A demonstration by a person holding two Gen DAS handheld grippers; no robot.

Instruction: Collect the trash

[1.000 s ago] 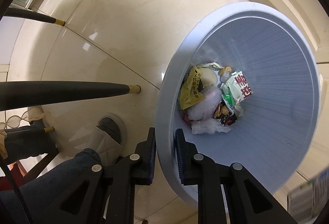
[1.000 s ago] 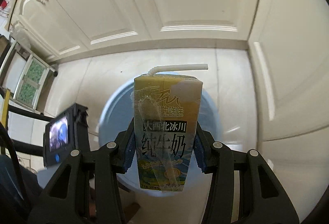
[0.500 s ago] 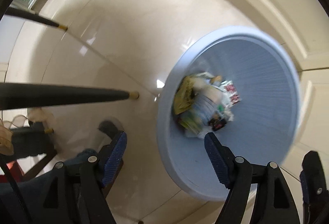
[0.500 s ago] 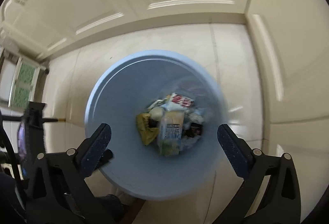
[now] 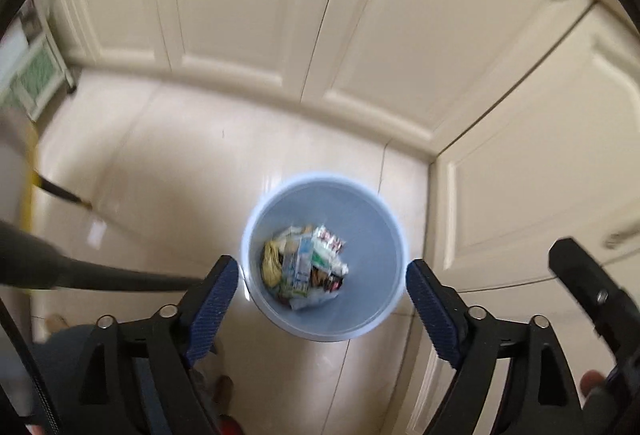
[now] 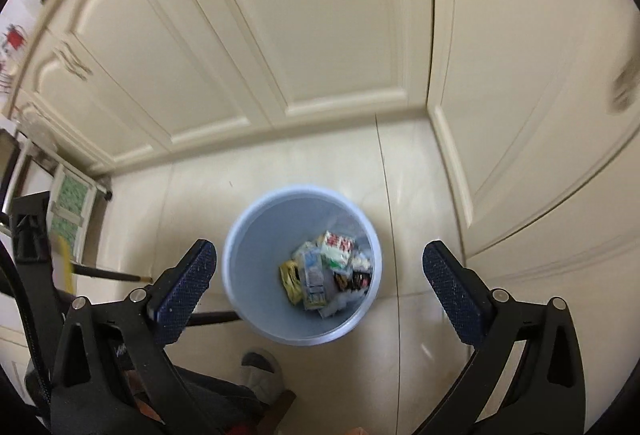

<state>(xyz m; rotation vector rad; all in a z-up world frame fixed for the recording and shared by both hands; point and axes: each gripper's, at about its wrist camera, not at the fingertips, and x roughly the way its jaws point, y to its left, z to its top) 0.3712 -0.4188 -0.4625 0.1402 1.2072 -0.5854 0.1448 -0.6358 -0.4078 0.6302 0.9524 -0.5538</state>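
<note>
A pale blue round bin (image 5: 372,323) stands on the cream tiled floor, also in the right wrist view (image 6: 240,235). Inside lie several pieces of trash, among them a milk carton (image 5: 301,267) (image 6: 313,281), a yellow wrapper (image 5: 271,261) (image 6: 291,279) and a red-and-white packet (image 6: 338,244). My left gripper (image 5: 322,307) is open and empty, high above the bin. My right gripper (image 6: 320,285) is open and empty, also high above the bin. Part of the right gripper (image 5: 588,283) shows at the right of the left wrist view.
Cream cabinet doors (image 6: 320,35) line the back and right side, close behind the bin. Dark chair or table legs (image 5: 120,275) (image 6: 108,272) reach in from the left. The person's leg and slipper (image 6: 260,367) are below the bin.
The right gripper opened and the milk carton dropped into the bin. The left gripper opened too. Both grippers have risen well above the bin.
</note>
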